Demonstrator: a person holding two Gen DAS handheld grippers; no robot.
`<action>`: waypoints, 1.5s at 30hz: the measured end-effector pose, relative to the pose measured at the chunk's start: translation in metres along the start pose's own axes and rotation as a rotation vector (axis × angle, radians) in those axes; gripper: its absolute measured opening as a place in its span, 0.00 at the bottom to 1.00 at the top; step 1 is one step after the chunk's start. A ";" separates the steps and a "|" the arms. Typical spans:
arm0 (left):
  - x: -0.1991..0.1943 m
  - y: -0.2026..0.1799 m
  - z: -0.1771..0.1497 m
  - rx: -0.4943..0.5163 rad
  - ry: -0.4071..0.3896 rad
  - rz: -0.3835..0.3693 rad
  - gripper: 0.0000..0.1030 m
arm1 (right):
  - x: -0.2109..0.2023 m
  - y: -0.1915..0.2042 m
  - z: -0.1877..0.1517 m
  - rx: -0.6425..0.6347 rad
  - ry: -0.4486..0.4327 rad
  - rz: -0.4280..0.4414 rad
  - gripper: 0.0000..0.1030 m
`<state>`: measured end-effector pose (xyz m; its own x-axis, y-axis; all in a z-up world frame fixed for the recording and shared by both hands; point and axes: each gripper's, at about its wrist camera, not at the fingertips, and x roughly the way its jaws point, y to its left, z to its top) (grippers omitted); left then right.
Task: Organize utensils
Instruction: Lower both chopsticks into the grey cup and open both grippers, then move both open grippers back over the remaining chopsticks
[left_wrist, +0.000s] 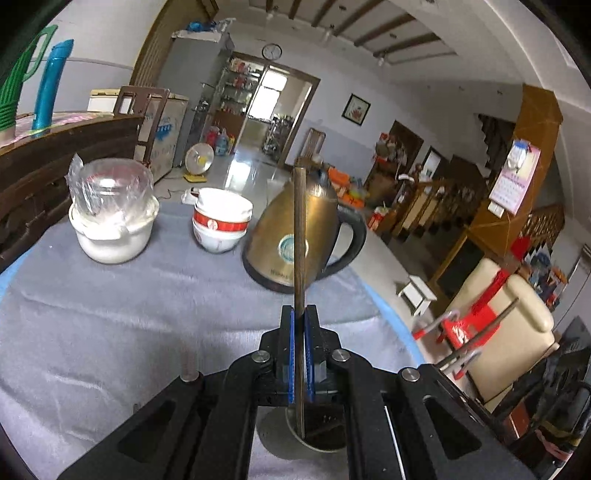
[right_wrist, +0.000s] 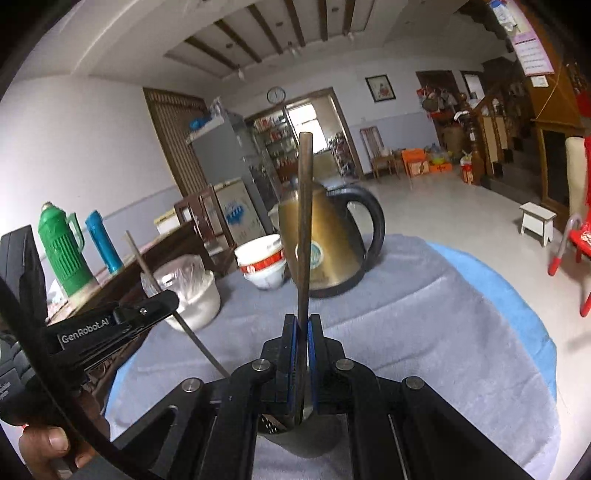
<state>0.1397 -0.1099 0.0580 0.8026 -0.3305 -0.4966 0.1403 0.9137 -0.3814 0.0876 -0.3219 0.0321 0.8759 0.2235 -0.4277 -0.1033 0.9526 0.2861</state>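
From the left wrist, the left claw (left_wrist: 299, 325) was pinching a brown chopstick (left_wrist: 299, 236) between its blue pads, the stick standing upright. Its lower end reached down to a metal holder (left_wrist: 295, 437) on the grey cloth (left_wrist: 129, 314) covering the desk. Near the desk's far edge stood a golden electric kettle (left_wrist: 284, 240), stacked red-and-white bowls (left_wrist: 221, 221) and a white pot topped with clear plastic (left_wrist: 112, 218).

From the right wrist, the right claw (right_wrist: 302, 326) was pressed shut on a second brown chopstick (right_wrist: 303, 229), also upright before the kettle (right_wrist: 325, 243), over a dark holder (right_wrist: 291, 435). To the left, the left claw (right_wrist: 168, 297) gripped its tilted chopstick (right_wrist: 147, 273), with a hand (right_wrist: 48, 450) at the lower corner. A green thermos (right_wrist: 61, 247) and blue flask (right_wrist: 103, 240) stood on a wooden cabinet (right_wrist: 147, 254) beyond.
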 end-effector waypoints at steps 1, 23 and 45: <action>0.003 0.000 -0.003 0.006 0.013 -0.001 0.05 | 0.001 -0.001 -0.002 -0.001 0.007 0.000 0.06; -0.105 0.059 -0.003 -0.048 -0.113 0.098 0.70 | -0.057 0.000 0.012 0.044 -0.044 -0.093 0.70; -0.085 0.216 -0.128 -0.142 0.124 0.522 0.77 | -0.018 -0.028 -0.114 0.024 0.170 -0.359 0.75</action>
<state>0.0272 0.0852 -0.0822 0.6688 0.1249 -0.7329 -0.3447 0.9255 -0.1568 0.0211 -0.3294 -0.0665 0.7636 -0.0902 -0.6394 0.2084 0.9716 0.1118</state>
